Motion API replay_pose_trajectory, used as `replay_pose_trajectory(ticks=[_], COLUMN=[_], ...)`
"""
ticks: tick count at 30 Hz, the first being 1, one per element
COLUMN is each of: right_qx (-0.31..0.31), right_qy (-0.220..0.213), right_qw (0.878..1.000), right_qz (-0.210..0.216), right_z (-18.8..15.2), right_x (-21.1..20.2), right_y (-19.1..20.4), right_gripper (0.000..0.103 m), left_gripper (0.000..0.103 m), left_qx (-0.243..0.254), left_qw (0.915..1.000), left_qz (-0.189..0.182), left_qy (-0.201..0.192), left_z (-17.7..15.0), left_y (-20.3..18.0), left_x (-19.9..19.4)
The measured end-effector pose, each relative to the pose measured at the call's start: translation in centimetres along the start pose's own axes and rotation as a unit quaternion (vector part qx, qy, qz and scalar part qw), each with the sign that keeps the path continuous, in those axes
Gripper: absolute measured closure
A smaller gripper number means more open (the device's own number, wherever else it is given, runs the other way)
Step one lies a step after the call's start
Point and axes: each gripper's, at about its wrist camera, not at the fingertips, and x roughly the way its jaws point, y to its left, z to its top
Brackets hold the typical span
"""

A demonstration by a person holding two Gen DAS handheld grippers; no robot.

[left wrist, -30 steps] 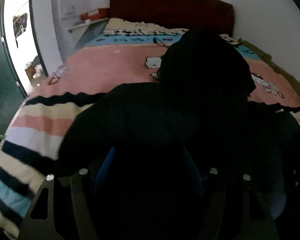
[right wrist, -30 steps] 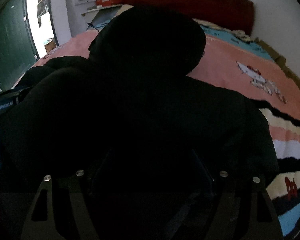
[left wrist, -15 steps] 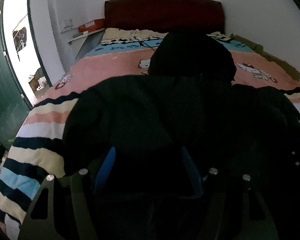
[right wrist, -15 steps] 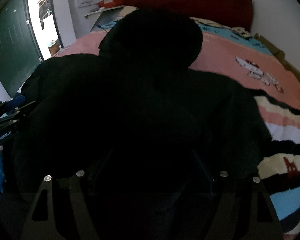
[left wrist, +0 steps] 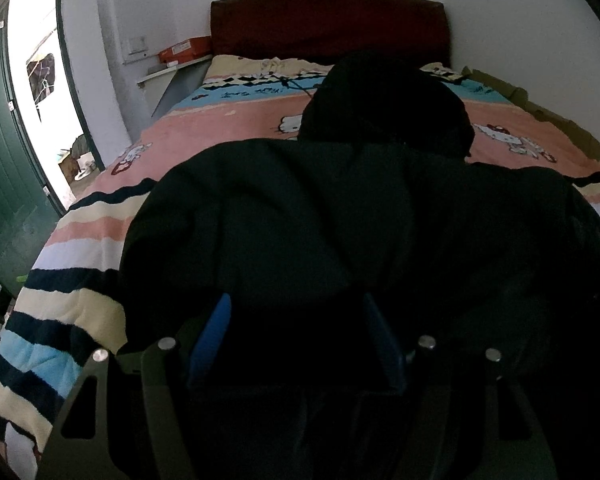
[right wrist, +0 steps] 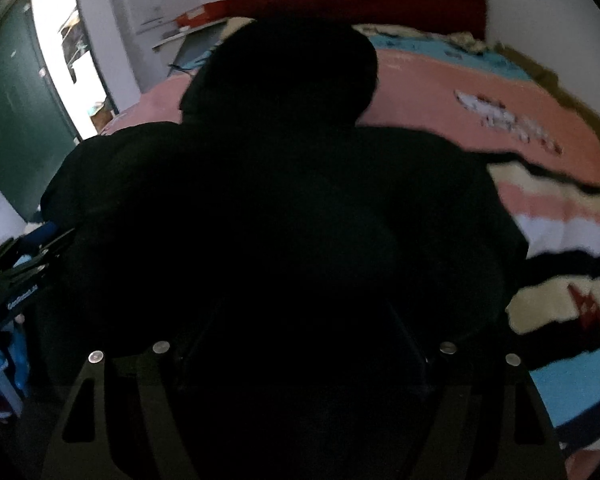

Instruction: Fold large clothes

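Holding the black hoodie (left wrist: 340,220) spread over the bed (left wrist: 220,136) mid-frame, my left hand-held gripper (left wrist: 296,320) stands open around its hem; the right hand-held gripper (right wrist: 300,344) I cannot tell. Dark bunched fabric could slip out, skewing the fold.

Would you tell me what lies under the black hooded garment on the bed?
The black hooded garment lies on a striped cartoon blanket, which shows all round it. Whatever sits directly beneath the dark cloth is covered.
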Motion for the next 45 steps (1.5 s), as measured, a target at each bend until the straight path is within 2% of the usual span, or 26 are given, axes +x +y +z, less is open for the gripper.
replay_pose_trajectory(ticks=[6,14,22,24,28,30,34,37,45], right_qx=[-0.01,-0.022,-0.02,-0.013,0.003,0.007,-0.007,-0.005,0.024], right_qy=[0.008,-0.003,-0.019,-0.024,-0.035,-0.04,-0.066,-0.087,-0.1], right_qw=[1.0,1.0,0.999,0.999,0.999,0.999,0.998,0.996,0.995], right_qz=[-0.007,-0.01,-0.026,-0.021,0.002,0.005,0.015,0.012,-0.002], right_z=[0.2,0.6,0.9,0.9,1.8,2.7,5.5,8.6,17.9], right_x=[0.5,-1.4,-3.8,-4.5,-6.0,-6.9,-8.8,-9.3,-5.7], right_y=[0.6,-0.2,-2.1,-2.5,-3.1,-3.1,-3.2,-4.0,-7.2], right_gripper=[0.027,0.027,0.021,0.019,0.013,0.011,0.01,0.01,0.01], left_gripper=[0.036,0.036,0.036,0.036,0.037,0.037,0.037,0.037,0.037], left_qx=[0.002,0.01,0.017,0.027,0.032,0.028,0.029,0.019,0.01], left_qw=[1.0,0.9999,0.9998,0.9996,0.9987,0.9977,0.9975,0.9971,0.9941], left_qz=[0.0,0.002,-0.007,-0.008,-0.034,-0.055,-0.063,-0.072,-0.108], left_qy=[0.003,0.008,0.004,0.005,0.023,0.025,0.017,0.016,0.011], left_z=[-0.1,-0.2,0.0,0.1,0.9,2.1,5.1,8.7,18.2], left_y=[0.1,0.4,0.7,0.6,1.3,2.2,3.6,4.6,3.7], left_x=[-0.1,-0.6,-1.3,-1.7,-2.0,-2.5,-2.9,-2.1,2.5])
